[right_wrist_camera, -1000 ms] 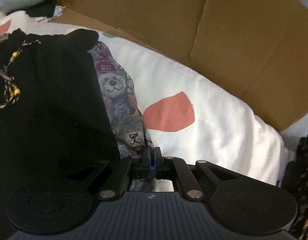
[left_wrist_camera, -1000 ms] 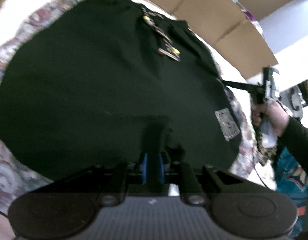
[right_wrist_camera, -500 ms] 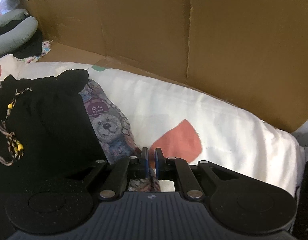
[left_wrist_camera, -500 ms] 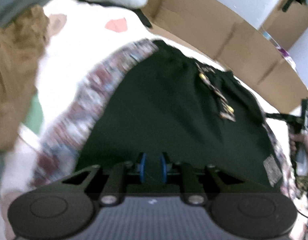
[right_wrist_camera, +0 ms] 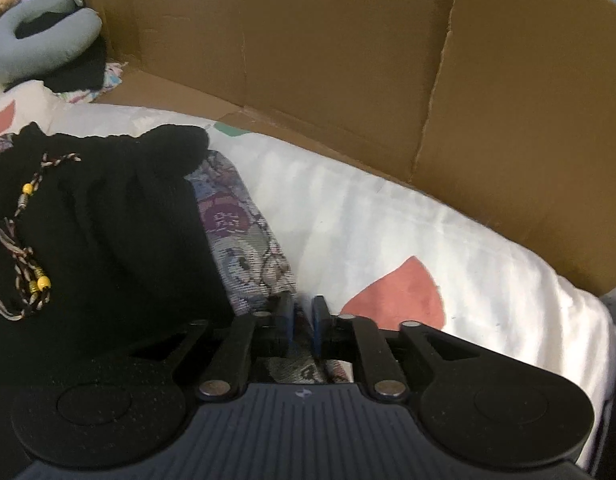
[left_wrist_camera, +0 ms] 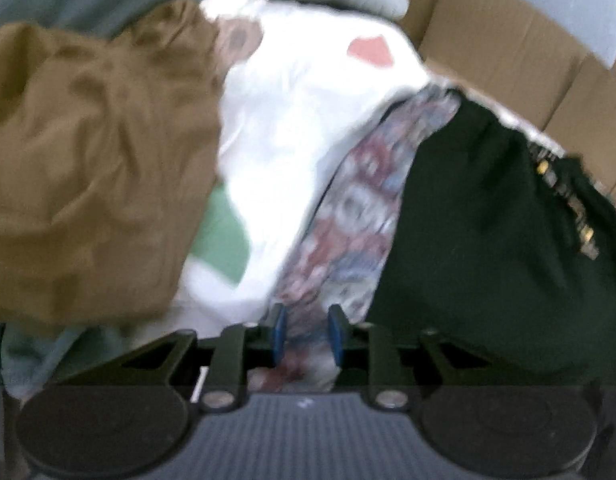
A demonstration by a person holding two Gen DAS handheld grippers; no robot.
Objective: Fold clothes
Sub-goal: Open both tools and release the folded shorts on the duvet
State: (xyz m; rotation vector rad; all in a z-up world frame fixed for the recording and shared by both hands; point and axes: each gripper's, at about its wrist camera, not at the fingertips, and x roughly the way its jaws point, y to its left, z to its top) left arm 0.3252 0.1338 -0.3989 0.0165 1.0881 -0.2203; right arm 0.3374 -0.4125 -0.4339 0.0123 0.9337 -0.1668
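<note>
A black garment with a teddy-bear patterned edge lies spread on a white duvet. Its beaded drawstring rests on top. My left gripper is open at the garment's left side, and the patterned edge runs under and between its blue pads. In the right wrist view the black garment fills the left and its patterned edge reaches my right gripper. That gripper is narrowly open, with patterned cloth lying below its fingers.
A crumpled brown garment is heaped on the left of the duvet. A cardboard wall stands along the far side of the duvet. A grey neck pillow sits at the far left corner.
My left gripper let go of the black cloth and swung left to the patterned edge, its fingers now wider apart. The right gripper's fingers parted off the patterned edge.
</note>
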